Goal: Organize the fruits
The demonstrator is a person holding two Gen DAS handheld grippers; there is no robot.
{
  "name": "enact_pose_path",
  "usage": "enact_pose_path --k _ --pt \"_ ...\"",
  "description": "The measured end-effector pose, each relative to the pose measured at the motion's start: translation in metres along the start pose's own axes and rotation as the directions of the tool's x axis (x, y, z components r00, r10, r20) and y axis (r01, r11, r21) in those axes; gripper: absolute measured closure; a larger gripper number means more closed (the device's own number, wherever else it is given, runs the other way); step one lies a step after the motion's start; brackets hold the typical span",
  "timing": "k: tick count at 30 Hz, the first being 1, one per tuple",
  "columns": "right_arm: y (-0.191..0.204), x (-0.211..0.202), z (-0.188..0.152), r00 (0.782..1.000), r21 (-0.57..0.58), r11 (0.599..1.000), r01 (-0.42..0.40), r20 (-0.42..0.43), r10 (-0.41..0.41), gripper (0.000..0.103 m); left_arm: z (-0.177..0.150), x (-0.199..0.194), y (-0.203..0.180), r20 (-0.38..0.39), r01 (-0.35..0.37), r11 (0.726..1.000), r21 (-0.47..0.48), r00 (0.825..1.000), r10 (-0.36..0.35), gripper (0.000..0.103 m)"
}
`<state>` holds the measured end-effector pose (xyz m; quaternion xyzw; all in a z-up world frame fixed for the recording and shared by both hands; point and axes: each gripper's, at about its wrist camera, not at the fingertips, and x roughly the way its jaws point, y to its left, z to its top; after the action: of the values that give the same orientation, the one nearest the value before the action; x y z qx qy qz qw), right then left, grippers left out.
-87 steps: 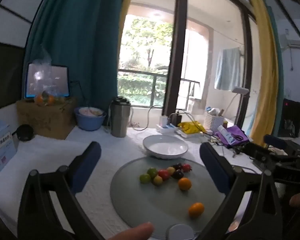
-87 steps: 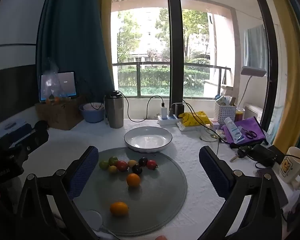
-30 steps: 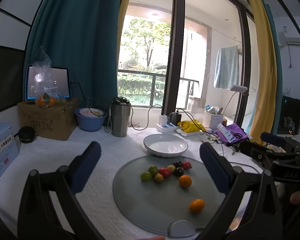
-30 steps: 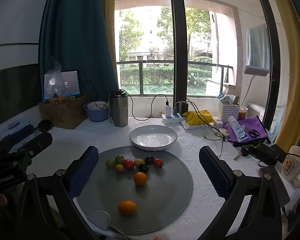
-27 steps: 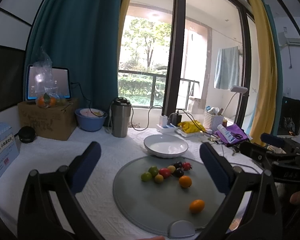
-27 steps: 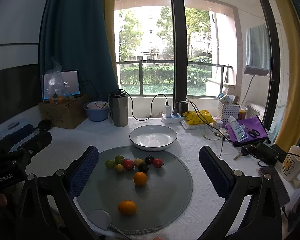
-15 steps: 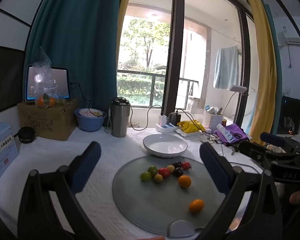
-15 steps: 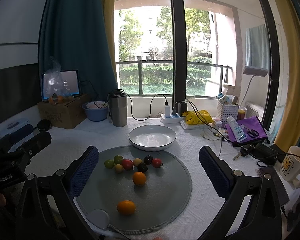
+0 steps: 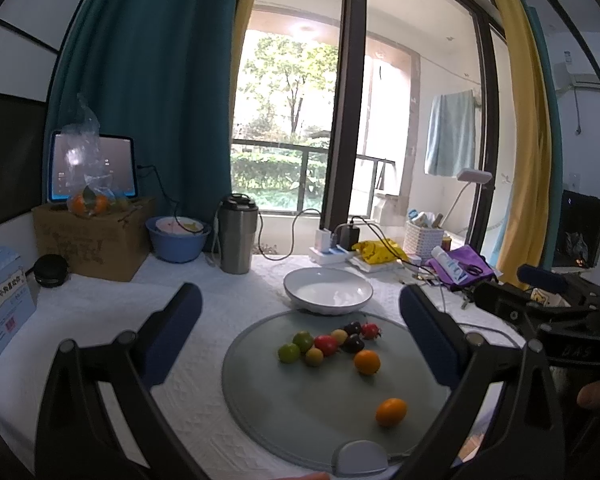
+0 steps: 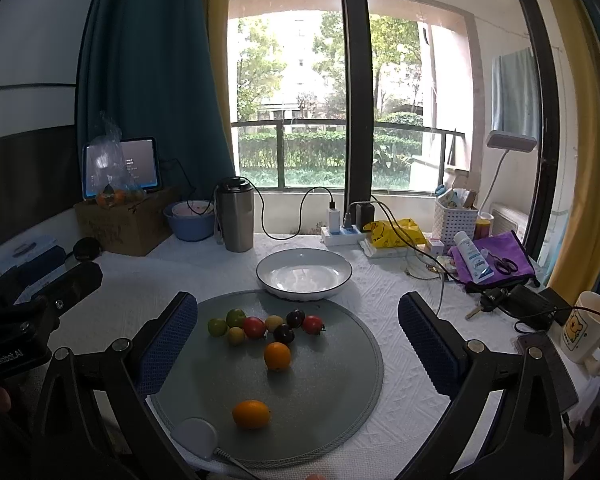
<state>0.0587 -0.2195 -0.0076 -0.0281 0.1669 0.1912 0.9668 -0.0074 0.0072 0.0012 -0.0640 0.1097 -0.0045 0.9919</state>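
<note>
1. Bowl point(image 10: 304, 276), white, holds nothing visible; sits just behind the mat point(image 10: 324, 396), touching its far edge.
2. Mat carries all loose fruit: small tomatoes point(image 10: 254, 327) clustered at the far side, round orange point(image 10: 277, 355) nearer, oval kumquat point(image 10: 251, 413) nearest, long axis left-right.
3. Left gripper point(image 9: 300, 336) fingers spread wide, grasping nothing, above the mat.
4. Right gripper point(image 10: 298, 338) likewise spread, unloaded.

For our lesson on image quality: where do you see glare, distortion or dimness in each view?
Left wrist view: the window is overexposed, the curtain bows with fisheye curvature, and the mat and fruit stay sharp. Right wrist view: the white plate reflects window light; the corners darken.
</note>
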Motion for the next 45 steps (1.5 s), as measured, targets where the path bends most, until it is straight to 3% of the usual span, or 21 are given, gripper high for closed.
enact_pose_path --k 9,17,22,26,31,36,38,40,42,43,45 --pt "-0.002 0.004 -0.003 1.0 0.009 1.0 0.007 -0.012 -0.007 0.0 -0.003 0.008 -0.006 -0.029 0.009 1.0 0.009 1.0 -0.009 0.003" --pt "-0.014 0.021 -0.017 0.998 0.028 0.999 0.028 -0.059 -0.026 0.0 -0.017 0.031 -0.02 -0.123 0.037 0.998 0.046 0.992 -0.031 0.003" --pt "-0.027 0.034 -0.03 0.994 0.046 0.998 0.038 -0.104 -0.033 0.0 -0.032 0.053 -0.033 -0.214 0.074 0.995 0.061 0.975 -0.06 0.004" --pt "-0.039 0.043 -0.042 0.991 0.068 0.997 0.041 -0.132 -0.031 0.004 -0.048 0.073 -0.045 -0.296 0.11 0.992 0.059 0.951 -0.088 0.004" --pt "-0.052 0.055 -0.055 0.984 0.098 0.995 0.023 -0.177 -0.006 0.013 -0.068 0.094 -0.06 -0.397 0.165 0.985 0.053 0.908 -0.131 0.008" --pt "-0.061 0.065 -0.066 0.976 0.117 0.993 0.012 -0.218 0.014 0.015 -0.085 0.11 -0.08 -0.486 0.219 0.973 0.068 0.859 -0.159 0.026" --pt "-0.066 0.067 -0.069 0.974 0.129 0.992 0.011 -0.227 0.019 0.016 -0.09 0.114 -0.086 -0.514 0.23 0.971 0.072 0.842 -0.161 0.028" --pt "-0.069 0.07 -0.071 0.972 0.14 0.99 0.007 -0.232 0.026 0.017 -0.098 0.121 -0.09 -0.558 0.243 0.968 0.068 0.813 -0.165 0.035" --pt "-0.072 0.074 -0.072 0.97 0.15 0.989 -0.009 -0.238 0.045 0.019 -0.105 0.128 -0.089 -0.599 0.241 0.969 0.06 0.785 -0.158 0.052" --pt "-0.072 0.075 -0.073 0.969 0.149 0.989 -0.018 -0.241 0.054 0.022 -0.107 0.129 -0.088 -0.611 0.253 0.967 0.044 0.772 -0.174 0.054" --pt "-0.07 0.078 -0.072 0.967 0.147 0.989 -0.032 -0.245 0.068 0.025 -0.107 0.129 -0.089 -0.612 0.262 0.964 0.039 0.769 -0.184 0.067"
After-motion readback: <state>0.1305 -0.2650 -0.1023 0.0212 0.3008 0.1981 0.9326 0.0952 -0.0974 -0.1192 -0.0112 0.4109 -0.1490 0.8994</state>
